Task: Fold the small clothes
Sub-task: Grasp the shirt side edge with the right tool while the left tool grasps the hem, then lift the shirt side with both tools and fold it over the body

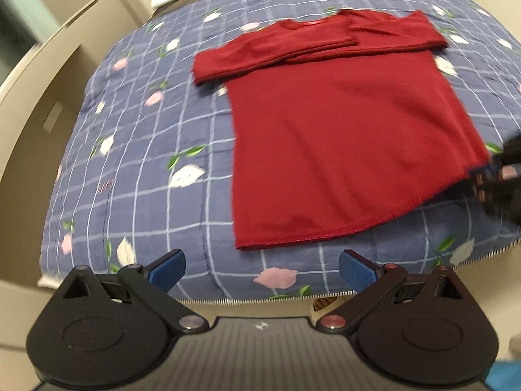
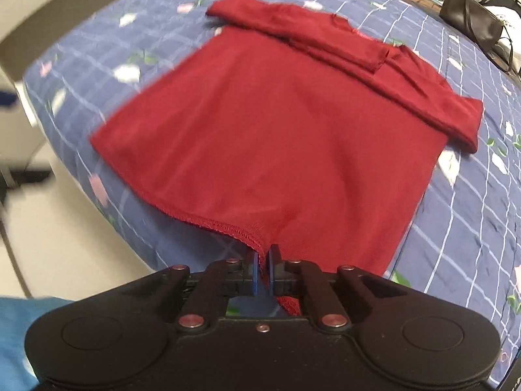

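We see the shirt (image 1: 342,137) lying flat on the quilt (image 1: 136,150), both sleeves folded across its upper part. Our left gripper (image 1: 262,268) hangs just before the shirt's hem, apart from it. Our right gripper (image 2: 263,270) pinches the shirt's hem corner. A handbag (image 2: 472,22) sits beyond the shirt.

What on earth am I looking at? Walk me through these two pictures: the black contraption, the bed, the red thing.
The black contraption is a pair of hand-held grippers, one in each of a person's hands, each with a fisheye camera looking along its fingers. One picture comes from the left gripper, whose blue-padded fingers stand wide apart, holding nothing. The other comes from the right gripper, shut on the hem of a red long-sleeved shirt. The shirt lies on a blue checked floral quilt, sleeves folded across its top. A dark handbag sits at the far edge.
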### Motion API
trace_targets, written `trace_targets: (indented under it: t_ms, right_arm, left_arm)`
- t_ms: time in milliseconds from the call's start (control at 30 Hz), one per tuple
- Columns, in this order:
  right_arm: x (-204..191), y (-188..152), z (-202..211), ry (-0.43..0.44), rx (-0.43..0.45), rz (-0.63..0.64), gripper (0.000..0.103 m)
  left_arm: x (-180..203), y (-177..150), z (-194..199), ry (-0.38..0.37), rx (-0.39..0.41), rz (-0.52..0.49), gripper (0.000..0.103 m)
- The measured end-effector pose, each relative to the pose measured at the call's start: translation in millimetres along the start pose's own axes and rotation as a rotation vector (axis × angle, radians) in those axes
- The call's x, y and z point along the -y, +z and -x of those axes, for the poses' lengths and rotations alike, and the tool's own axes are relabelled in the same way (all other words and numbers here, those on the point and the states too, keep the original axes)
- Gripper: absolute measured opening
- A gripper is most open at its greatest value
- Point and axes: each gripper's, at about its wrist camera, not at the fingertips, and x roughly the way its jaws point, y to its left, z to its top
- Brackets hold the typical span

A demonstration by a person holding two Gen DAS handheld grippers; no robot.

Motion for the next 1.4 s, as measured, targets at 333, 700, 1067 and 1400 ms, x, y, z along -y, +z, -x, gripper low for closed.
trace_targets:
  t_ms: [333,700,1067,1400]
  right_arm:
    - [25.8,51.2,38.3,0.093,0.012,-0.108,0.005]
    - [24.6,82.7,66.9,0.100,0.021,-0.146,0.005]
    - [24.2,95.1,77.5,0.030,0.069,-0.201,0.004]
    - [20.9,71.4,67.5,-0.020,0.028,-0.157,0.004]
  left_arm:
    - [45.1,8.2,-39.8,-0.011,0.067,-0.112,0.102]
    - [44.7,34.2,-75.7,0.087,0.139,-0.287,0.063]
    - [32.9,47.9,-95.0,0.082,0.173,-0.496,0.024]
    - [6.7,70.0,-81.0,0.055,0.199,-0.534,0.005]
